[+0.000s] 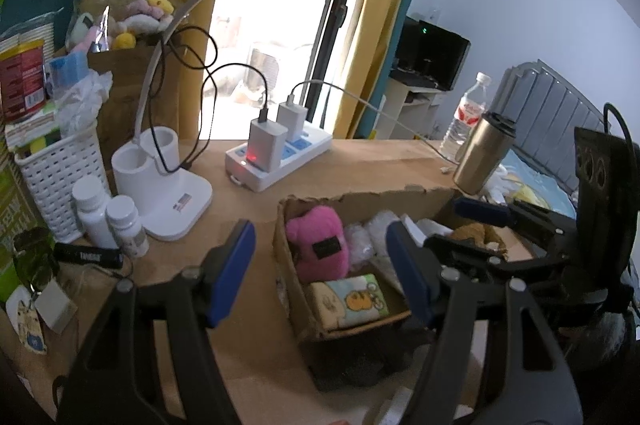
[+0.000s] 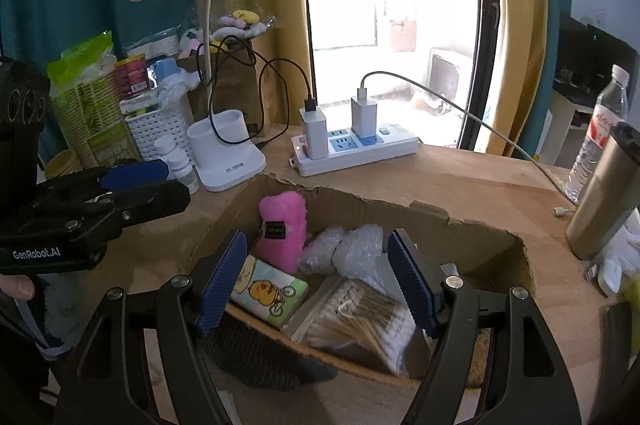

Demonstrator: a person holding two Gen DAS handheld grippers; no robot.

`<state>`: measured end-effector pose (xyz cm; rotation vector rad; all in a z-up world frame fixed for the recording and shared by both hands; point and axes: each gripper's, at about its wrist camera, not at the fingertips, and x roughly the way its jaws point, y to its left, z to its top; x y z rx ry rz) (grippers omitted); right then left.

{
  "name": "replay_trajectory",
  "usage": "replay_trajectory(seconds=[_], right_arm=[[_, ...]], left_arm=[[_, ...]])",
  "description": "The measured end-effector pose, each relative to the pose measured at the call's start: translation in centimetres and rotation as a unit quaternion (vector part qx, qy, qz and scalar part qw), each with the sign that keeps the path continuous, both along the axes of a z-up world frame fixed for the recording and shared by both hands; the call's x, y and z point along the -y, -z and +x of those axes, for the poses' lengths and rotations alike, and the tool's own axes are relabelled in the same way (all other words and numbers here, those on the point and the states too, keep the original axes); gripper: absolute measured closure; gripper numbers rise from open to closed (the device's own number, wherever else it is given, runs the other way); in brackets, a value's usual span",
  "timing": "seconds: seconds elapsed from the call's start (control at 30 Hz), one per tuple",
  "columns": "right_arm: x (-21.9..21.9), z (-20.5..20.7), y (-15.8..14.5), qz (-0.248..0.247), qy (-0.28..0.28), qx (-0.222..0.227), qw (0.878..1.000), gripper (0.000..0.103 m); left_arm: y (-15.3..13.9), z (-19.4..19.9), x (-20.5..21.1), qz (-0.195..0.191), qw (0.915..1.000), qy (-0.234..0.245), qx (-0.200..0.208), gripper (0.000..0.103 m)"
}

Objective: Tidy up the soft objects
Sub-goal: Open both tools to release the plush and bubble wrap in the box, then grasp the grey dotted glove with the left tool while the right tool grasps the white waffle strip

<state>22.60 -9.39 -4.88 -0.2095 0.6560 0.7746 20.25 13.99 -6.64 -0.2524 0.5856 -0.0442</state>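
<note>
Our two claws hang over the cardboard box (image 2: 460,221) on the wooden tabletop (image 2: 480,177), both spread and pinching nothing: the left claw (image 1: 320,273) sits just off the box's left wall, the right claw (image 2: 316,281) directly above its open top. Inside the box lie the pink plush toy (image 2: 282,229), a soft cartoon-print pouch (image 2: 268,289), two bubble-wrap rolls (image 2: 344,249) and a bag of cotton swabs (image 2: 360,313), all touching or nearly so. We judge that the sorting is between picks, with the box's load already in. More plush toys sit in the brown paper bag (image 1: 128,81) near the desk lamp (image 1: 168,193), well apart from us; the next move, we think, calls for choosing one piece and lining a claw squarely over it before closing
</note>
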Motion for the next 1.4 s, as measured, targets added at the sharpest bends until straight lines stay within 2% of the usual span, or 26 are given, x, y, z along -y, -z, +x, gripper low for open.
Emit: replay_trajectory(seconds=[0.5,1.4], right_arm=[[1.5,-2.7,-0.8,0.008,0.008,0.010,1.000,0.027],[4.1,-7.6,1.4,0.003,0.010,-0.006,1.000,0.027]], left_arm=[[0.1,-2.9,1.2,0.007,1.0000,0.002,-0.005,0.034],[2.3,-7.5,3.8,0.007,0.9996,0.011,-0.025,0.034]])
